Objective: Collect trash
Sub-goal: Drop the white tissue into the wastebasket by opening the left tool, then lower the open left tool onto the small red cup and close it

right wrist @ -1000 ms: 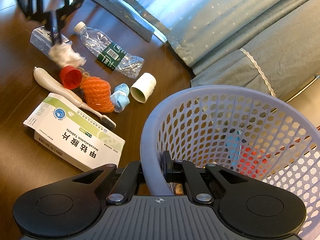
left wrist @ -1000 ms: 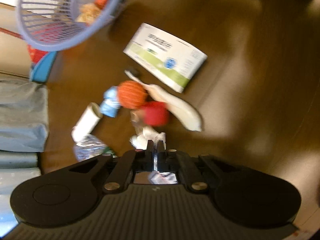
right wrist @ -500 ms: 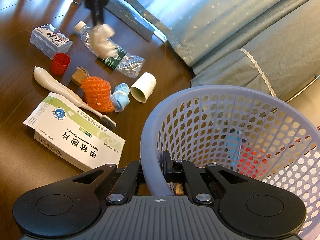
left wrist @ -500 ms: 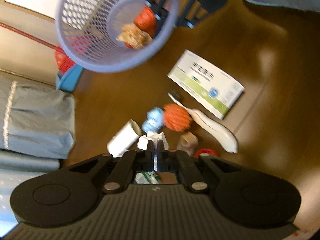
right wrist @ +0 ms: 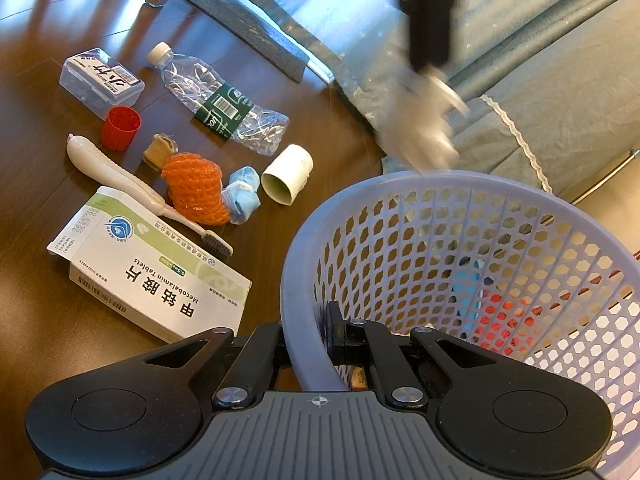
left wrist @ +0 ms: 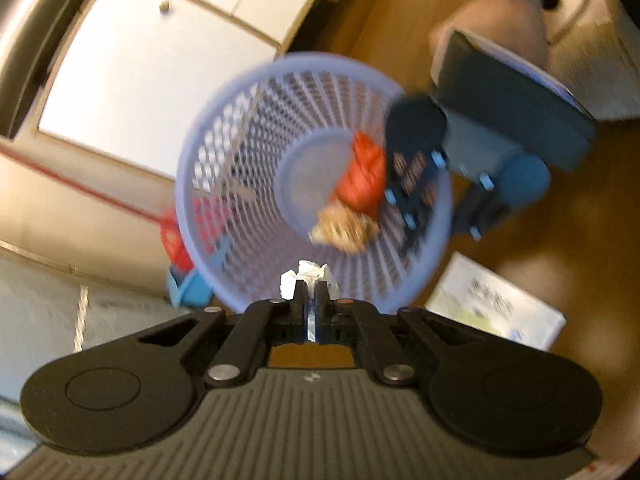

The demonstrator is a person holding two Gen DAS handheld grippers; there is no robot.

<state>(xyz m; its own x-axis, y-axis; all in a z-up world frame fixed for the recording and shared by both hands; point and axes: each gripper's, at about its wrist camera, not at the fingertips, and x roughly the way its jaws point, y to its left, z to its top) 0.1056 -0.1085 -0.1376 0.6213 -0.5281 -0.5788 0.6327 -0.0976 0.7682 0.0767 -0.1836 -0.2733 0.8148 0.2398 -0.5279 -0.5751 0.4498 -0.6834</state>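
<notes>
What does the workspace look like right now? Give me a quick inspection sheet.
Surface: dark brown wooden tabletop, sunlit patches.
Job's things: lavender perforated plastic basket with orange and tan scraps inside; crumpled white tissue over its rim.
Clutter: white-green medicine box, white toothbrush, orange foam net, blue wad, white paper tube, crushed clear bottle, red cap, clear plastic case.
Grippers: left tool opening, tissue between its fingers; right tool clamped on basket rim.
Cables: nothing seen.
Surroundings: blue bedding, white cabinet door.
</notes>
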